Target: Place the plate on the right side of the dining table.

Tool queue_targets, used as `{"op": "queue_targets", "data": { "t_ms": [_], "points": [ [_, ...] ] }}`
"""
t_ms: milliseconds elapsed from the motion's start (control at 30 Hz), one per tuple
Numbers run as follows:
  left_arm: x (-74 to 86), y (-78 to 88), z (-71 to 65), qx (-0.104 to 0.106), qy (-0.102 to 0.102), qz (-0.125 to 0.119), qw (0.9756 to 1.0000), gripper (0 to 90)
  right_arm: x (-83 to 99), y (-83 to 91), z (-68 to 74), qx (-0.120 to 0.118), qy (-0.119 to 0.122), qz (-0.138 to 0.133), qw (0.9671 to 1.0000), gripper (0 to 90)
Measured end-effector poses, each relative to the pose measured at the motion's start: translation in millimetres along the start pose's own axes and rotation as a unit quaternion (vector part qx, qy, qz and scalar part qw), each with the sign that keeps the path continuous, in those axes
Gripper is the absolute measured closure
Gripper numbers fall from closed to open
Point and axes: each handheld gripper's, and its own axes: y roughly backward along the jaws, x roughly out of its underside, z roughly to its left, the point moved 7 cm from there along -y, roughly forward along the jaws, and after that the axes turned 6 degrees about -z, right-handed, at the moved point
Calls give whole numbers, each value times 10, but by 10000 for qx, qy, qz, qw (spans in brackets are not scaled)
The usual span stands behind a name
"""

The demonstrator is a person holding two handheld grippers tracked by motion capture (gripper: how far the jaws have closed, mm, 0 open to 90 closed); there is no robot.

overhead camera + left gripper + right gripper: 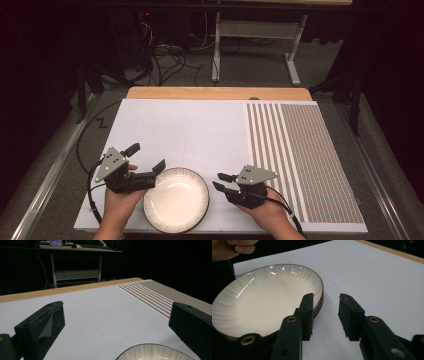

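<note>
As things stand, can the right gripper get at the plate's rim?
Probably yes. The right gripper sits beside the plate, jaws apart, one jaw in front of the near rim, the other out over the white sheet. Nothing lies between; the left gripper is at the opposite side.

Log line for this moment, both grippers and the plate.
left gripper: open, beside plate | right gripper: open, near plate rim, nothing held | plate: on white sheet
</note>
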Motion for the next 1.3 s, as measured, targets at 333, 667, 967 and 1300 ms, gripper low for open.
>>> {"op": "queue_targets", "data": {
  "t_ms": [333, 667, 967, 1300],
  "points": [
    [-28, 16, 1, -13, -27, -60, 10000, 11, 34, -51, 128, -235, 132, 321, 9991, 900],
    [-49, 41, 27, -9, 23, -108, 9999, 11, 98, -124, 285, -467, 440, 883, 9940, 900],
    [-72, 55, 29, 16, 21, -139, 9999, 11, 119, -151, 301, -462, 459, 1007, 9928, 900],
    [-96, 55, 13, 30, 11, -161, 9999, 11, 129, -162, 309, -513, 483, 1045, 9920, 900]
  ]
}}
